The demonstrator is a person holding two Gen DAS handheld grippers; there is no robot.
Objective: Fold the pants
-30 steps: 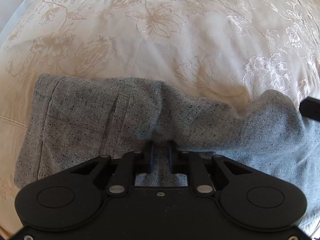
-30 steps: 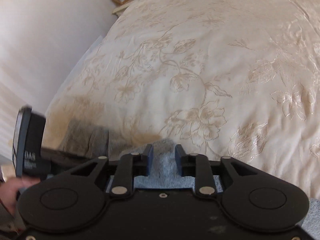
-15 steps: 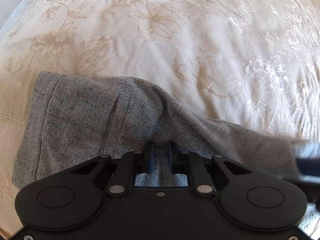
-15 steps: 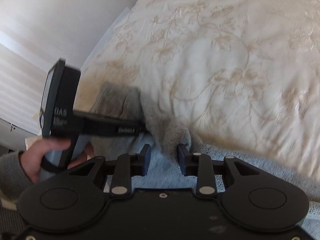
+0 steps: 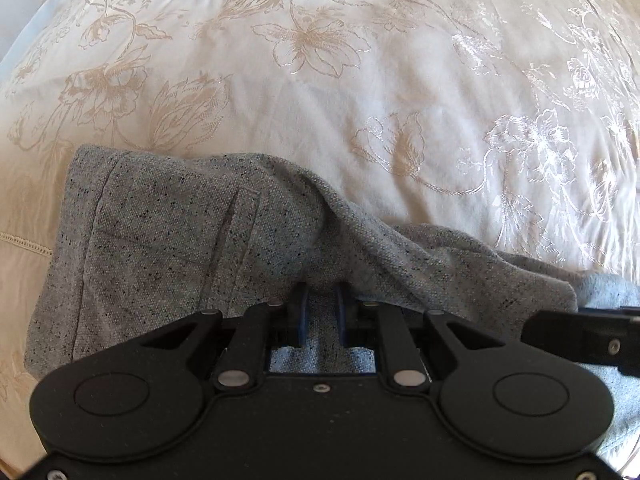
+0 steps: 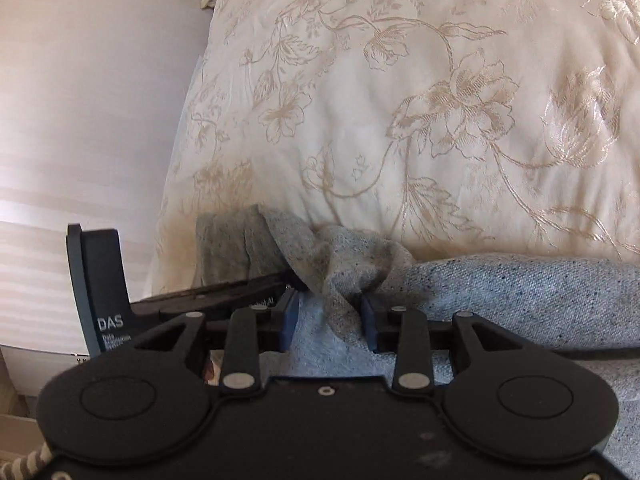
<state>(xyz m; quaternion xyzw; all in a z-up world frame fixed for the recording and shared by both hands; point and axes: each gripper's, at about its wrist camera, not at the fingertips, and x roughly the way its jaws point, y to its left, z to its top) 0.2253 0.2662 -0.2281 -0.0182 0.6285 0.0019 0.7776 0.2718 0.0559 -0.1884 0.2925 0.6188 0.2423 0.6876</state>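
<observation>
Grey speckled pants (image 5: 168, 248) fill the lower frame, pinched in the narrow left gripper (image 5: 321, 310). The right gripper (image 6: 329, 316), pointing level over the bedspread (image 6: 400, 100), stands wider around a bunched fold. At lower left, the other tool reads "DAS".

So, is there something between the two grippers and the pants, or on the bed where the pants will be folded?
Nothing visible. The left gripper and right gripper both have pants fabric between their fingers, and the bedspread ahead shows only its flower pattern.
</observation>
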